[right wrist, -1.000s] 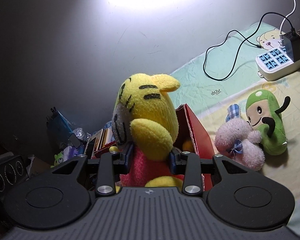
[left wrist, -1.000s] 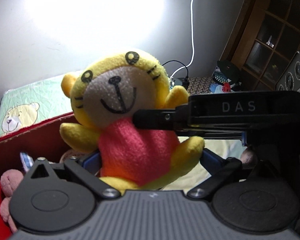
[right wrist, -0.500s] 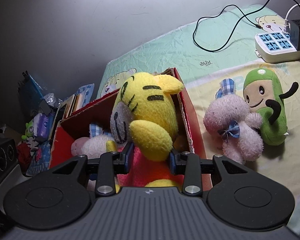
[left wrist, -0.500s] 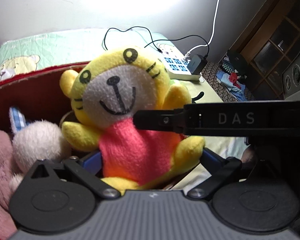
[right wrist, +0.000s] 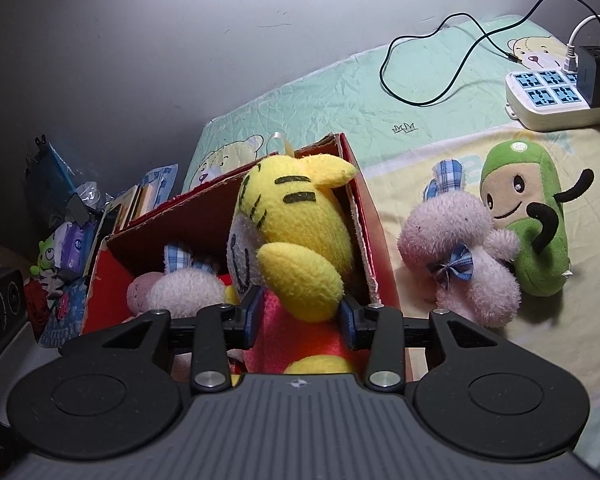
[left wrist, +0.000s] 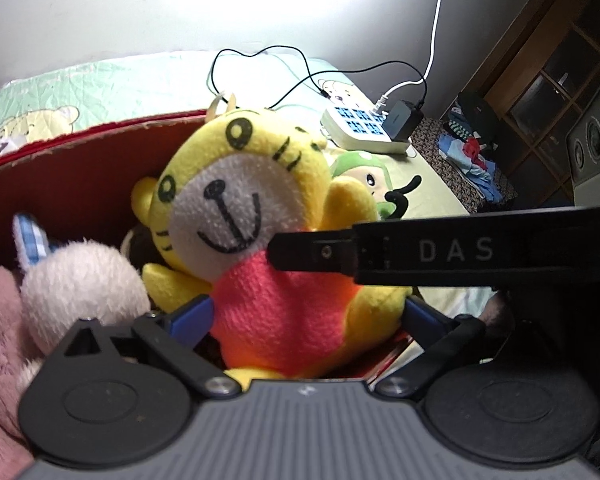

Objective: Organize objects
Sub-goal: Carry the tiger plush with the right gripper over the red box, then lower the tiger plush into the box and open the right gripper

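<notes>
Red cardboard box point(right wrist: 376, 248), open-topped, sits on the pale printed bed sheet point(right wrist: 340, 92). Yellow plush tiger in a red shirt point(left wrist: 252, 240) stands upright inside it, long axis vertical, head toward 12 o'clock, face toward the left camera. Left gripper point(left wrist: 306, 316) brackets the torso; jaws have just widened, blue pads seemingly clear of the plush. Right gripper point(right wrist: 302, 318) flanks the torso side-on, jaws just easing apart; contact cannot be told. Pink plush rabbit point(right wrist: 464, 256) and green plush figure point(right wrist: 528, 224) lie at 3 o'clock of the box.
</notes>
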The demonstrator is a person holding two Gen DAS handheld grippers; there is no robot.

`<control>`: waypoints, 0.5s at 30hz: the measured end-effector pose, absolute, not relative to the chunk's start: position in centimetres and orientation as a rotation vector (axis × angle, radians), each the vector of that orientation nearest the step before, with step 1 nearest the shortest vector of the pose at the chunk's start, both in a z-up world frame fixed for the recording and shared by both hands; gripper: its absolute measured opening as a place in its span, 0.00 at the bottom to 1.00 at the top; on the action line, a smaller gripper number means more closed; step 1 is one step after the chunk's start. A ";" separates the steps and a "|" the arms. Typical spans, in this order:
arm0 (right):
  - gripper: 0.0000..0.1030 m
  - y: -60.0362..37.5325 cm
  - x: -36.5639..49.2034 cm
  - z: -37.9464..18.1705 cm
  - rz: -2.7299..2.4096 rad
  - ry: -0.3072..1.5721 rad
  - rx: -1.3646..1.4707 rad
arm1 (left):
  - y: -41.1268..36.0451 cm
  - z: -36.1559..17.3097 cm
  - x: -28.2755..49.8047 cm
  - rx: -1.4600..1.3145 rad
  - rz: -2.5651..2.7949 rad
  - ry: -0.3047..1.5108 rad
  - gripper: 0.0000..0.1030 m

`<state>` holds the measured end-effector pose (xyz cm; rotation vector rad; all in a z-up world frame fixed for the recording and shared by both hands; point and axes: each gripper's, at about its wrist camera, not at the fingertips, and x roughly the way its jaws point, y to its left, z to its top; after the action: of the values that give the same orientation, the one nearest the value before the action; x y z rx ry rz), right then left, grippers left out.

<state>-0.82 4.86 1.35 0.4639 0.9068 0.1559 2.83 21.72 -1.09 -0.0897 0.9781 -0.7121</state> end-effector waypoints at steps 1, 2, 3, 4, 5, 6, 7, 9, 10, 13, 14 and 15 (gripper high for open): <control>0.38 4.7 -1.0 1.4 0.155 0.902 0.472 | 21.7 -1.1 2.8 -0.088 -0.710 0.980 0.99; 0.38 4.5 -1.1 1.5 0.154 0.895 0.484 | 21.6 -1.1 2.8 -0.085 -0.708 0.981 0.99; 0.40 4.3 -1.3 1.6 0.150 0.885 0.494 | 21.6 -1.1 2.7 -0.082 -0.706 0.983 0.99; 0.41 4.1 -1.5 1.7 0.140 0.875 0.498 | 21.5 -1.1 2.7 -0.080 -0.704 0.986 1.00; 0.41 3.8 -1.7 1.8 0.136 0.863 0.502 | 21.5 -1.2 2.7 -0.079 -0.701 0.990 1.00; 0.40 3.5 -1.9 1.9 0.138 0.854 0.511 | 21.2 -1.3 2.9 -0.078 -0.696 1.001 1.00; 0.40 3.3 -2.0 1.8 0.142 0.851 0.527 | 21.2 -1.5 3.0 -0.075 -0.691 1.014 1.00; 0.36 3.0 -2.2 1.8 0.145 0.840 0.547 | 21.1 -1.6 3.0 -0.073 -0.682 1.021 1.00; 0.35 3.0 -2.2 1.8 0.144 0.834 0.546 | 21.0 -1.6 3.1 -0.073 -0.680 1.024 1.00; 0.33 3.4 -2.4 1.7 0.150 0.816 0.518 | 20.7 -1.6 3.1 -0.067 -0.668 1.030 1.00; 0.32 3.6 -2.4 1.6 0.147 0.811 0.499 | 20.6 -1.6 3.0 -0.064 -0.663 1.030 1.00; 0.31 3.7 -2.4 1.6 0.145 0.809 0.484 | 20.5 -1.6 3.0 -0.061 -0.658 1.030 1.00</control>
<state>-2.37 3.67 1.56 0.4839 0.8086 0.1445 3.00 20.53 -1.64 -0.0607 1.0305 -0.6580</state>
